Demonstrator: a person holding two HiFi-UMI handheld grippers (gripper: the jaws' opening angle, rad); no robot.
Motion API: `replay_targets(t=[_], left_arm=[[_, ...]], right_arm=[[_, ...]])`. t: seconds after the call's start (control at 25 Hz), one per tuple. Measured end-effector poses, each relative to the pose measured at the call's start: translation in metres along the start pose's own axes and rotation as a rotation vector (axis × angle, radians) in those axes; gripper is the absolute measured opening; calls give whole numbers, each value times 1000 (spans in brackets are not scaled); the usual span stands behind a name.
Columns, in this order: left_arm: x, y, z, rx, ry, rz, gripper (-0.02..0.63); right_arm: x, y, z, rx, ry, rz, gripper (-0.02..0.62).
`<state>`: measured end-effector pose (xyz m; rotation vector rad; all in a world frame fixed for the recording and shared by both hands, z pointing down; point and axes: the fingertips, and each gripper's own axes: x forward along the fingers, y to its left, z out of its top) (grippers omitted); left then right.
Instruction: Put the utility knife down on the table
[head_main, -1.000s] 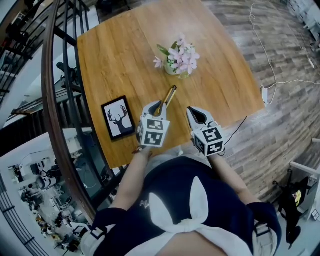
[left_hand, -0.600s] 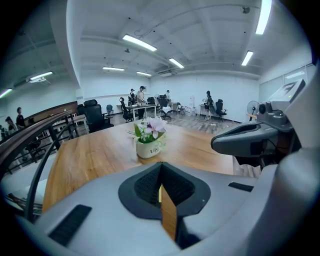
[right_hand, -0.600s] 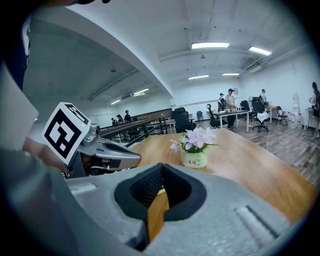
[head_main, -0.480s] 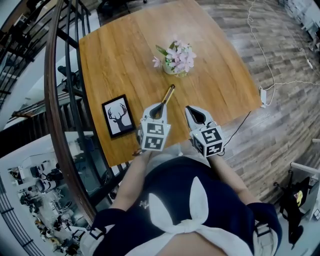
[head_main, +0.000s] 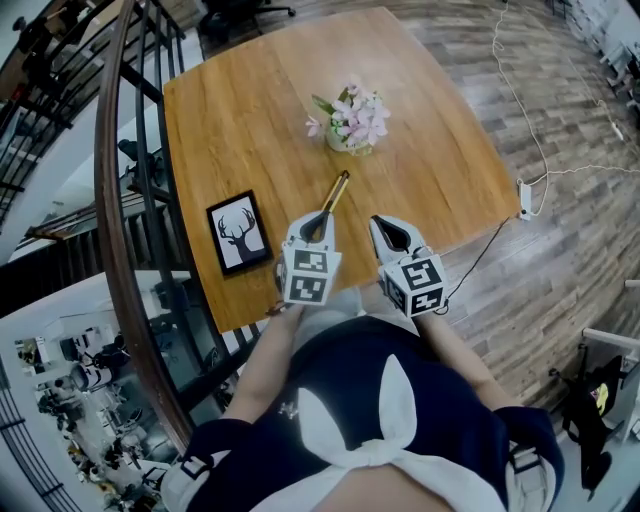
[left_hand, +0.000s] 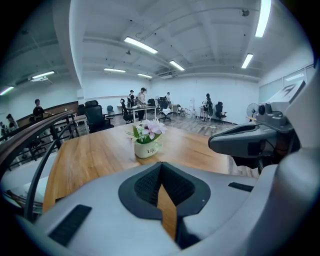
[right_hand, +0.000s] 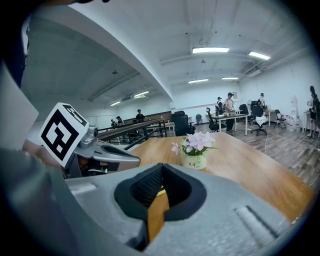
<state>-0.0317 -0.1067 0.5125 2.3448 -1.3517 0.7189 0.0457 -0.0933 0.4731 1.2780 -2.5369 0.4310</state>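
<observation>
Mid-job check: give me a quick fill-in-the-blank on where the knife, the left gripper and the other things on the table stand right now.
1. The utility knife lies flat on the wooden table, held by ____ gripper.
2. The left gripper has its jaws ____, with nothing between them.
3. The framed picture to the left of that gripper shows a ____.
4. The white pot beyond the knife holds pink ____.
Missing words: neither; shut; deer; flowers.

Left hand-held gripper (head_main: 319, 218) and right (head_main: 384, 228) closed.
</observation>
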Motion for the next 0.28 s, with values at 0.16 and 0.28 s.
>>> replay_targets(t=[0.16,0.28], left_arm=[[-7,-7,5,-8,-12,-14,17],[-11,-12,5,-1,-14,-12,17]], right_arm=[[-8,0,0,3,-4,-10,-3],[-14,0,-2,6,-3,-15,-3]])
